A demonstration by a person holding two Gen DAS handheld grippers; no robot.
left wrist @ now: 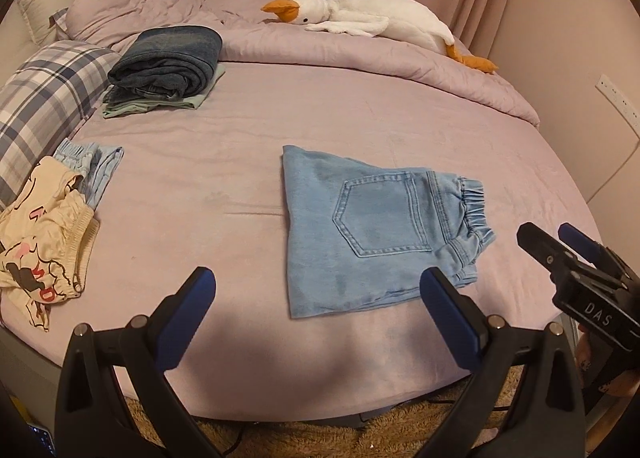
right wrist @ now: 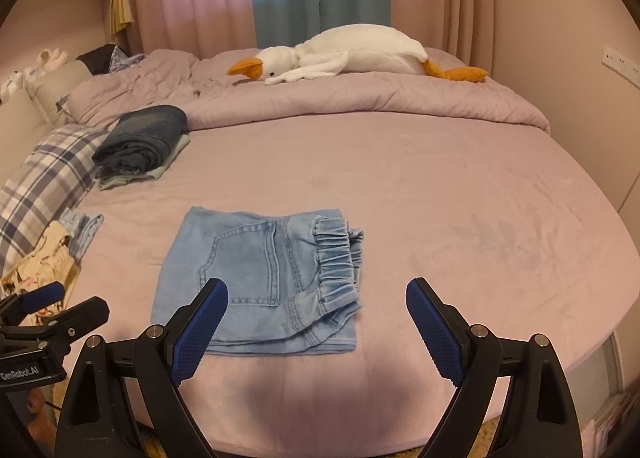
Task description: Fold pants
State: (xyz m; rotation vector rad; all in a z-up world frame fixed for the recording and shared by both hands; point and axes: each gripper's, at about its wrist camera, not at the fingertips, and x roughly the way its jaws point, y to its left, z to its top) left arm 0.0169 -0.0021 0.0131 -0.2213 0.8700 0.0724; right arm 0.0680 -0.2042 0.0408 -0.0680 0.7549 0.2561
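Note:
Light blue denim pants (left wrist: 372, 230) lie folded into a compact rectangle on the pink bed, back pocket up and elastic waistband to the right; the right wrist view shows the pants (right wrist: 260, 278) near the bed's front edge. My left gripper (left wrist: 318, 290) hangs open above the front edge, its right finger just short of the pants' near corner. My right gripper (right wrist: 316, 302) is open too, hovering before the waistband side with nothing between its pads. Each gripper shows at the edge of the other's view: the right gripper (left wrist: 560, 242), the left gripper (right wrist: 60, 302).
A stack of folded dark jeans (left wrist: 168, 62) on a green garment sits at the back left. A cream printed garment (left wrist: 44, 234) and crumpled blue shorts (left wrist: 92, 166) lie at the left beside a plaid pillow (left wrist: 44, 106). A plush goose (left wrist: 368, 22) rests on the bunched duvet behind.

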